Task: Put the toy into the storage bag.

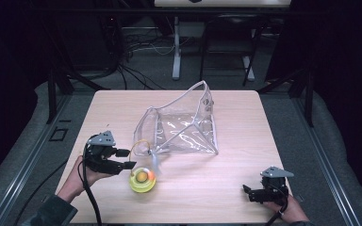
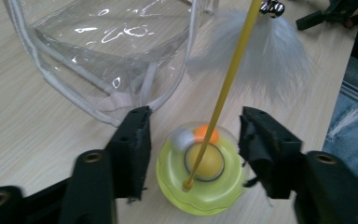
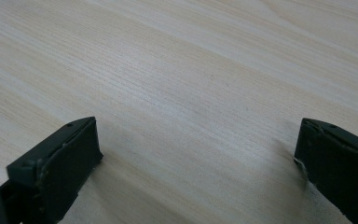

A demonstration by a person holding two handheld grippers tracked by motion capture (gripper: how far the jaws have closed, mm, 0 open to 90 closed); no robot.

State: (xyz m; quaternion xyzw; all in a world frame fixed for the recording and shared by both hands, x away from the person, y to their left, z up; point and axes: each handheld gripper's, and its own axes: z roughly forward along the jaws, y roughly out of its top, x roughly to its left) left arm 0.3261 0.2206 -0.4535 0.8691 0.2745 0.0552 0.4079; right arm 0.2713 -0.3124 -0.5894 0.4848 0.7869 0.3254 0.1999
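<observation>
No readable writing anywhere. Left tool sits around the yellow toy, jaws apart, unclamped; right tool spread wide over bare bench.

Looks like a lab or recording studio rather than a home. Bare wooden table ringed by black curtains, with metal frame legs and rails on grey carpet. Loose cables and a white desk stand behind, under dim light
</observation>
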